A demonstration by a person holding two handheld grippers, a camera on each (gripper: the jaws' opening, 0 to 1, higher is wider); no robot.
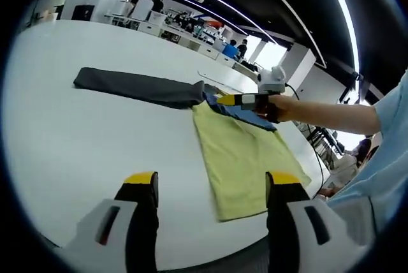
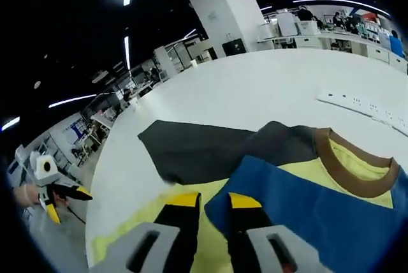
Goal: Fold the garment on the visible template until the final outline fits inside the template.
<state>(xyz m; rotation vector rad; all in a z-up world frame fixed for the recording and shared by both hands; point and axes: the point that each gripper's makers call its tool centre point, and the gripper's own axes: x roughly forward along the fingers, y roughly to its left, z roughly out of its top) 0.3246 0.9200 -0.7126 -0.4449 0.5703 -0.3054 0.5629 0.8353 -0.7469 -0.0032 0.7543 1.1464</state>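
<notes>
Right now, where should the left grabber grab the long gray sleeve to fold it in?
Probably at the gray sleeve's far tip, away from the yellow shirt body. It lies flat and straight on the white table, so come from beyond that tip and pinch its edge. The left gripper hangs open.

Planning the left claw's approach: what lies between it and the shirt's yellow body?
Only bare white table between the left claw and the yellow body, seen in the left gripper view.

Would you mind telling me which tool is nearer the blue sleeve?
Right. The right tool sits at the blue sleeve's edge; the left tool hangs back beyond the shirt's far hem.
</notes>
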